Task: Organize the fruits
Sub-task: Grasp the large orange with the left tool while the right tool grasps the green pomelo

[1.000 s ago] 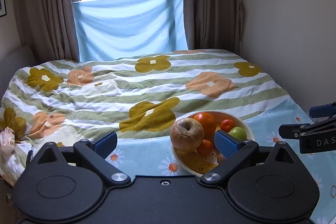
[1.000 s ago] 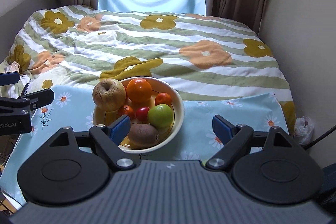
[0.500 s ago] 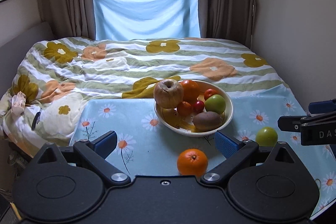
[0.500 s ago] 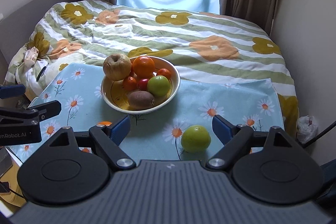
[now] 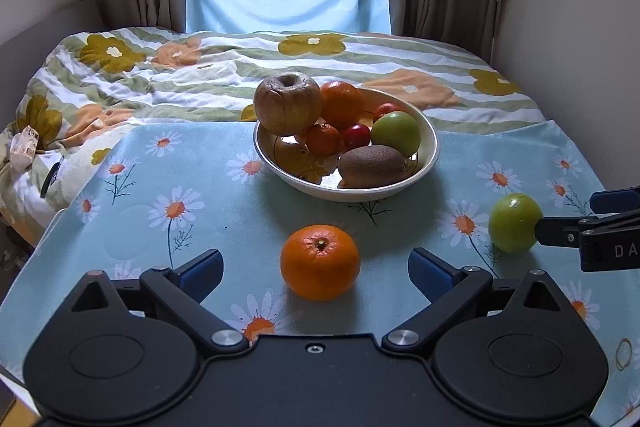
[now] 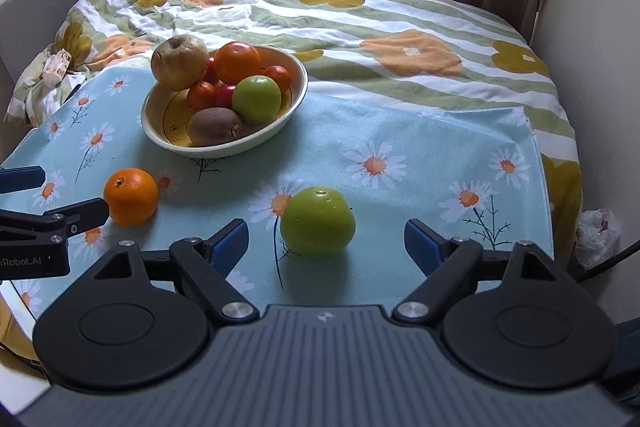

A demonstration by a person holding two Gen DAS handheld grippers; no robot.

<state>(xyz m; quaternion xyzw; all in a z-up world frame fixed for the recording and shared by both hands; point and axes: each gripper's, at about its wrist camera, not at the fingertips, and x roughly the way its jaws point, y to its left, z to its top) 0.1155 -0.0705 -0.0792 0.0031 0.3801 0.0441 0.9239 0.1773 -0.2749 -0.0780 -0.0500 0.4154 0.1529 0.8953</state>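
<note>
right gripper [image 6: 326, 239]: jaws spread wide
green apple [image 6: 318, 225]: on daisy cloth [image 6: 400, 143], between the fingers
bowl [image 6: 224, 145]: fruit-filled, beyond
orange [image 6: 131, 196]: left, loose

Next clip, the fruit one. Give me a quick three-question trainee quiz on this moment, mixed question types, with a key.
1. True or false: the left gripper is shut on the loose orange.
2. Which fruit lies between the right gripper's open jaws? A) kiwi B) loose green apple C) loose orange
3. Fill in: the kiwi lies in the ___.

Key:
1. False; its jaws stand open on either side.
2. B, the loose green apple.
3. Bowl.
</note>
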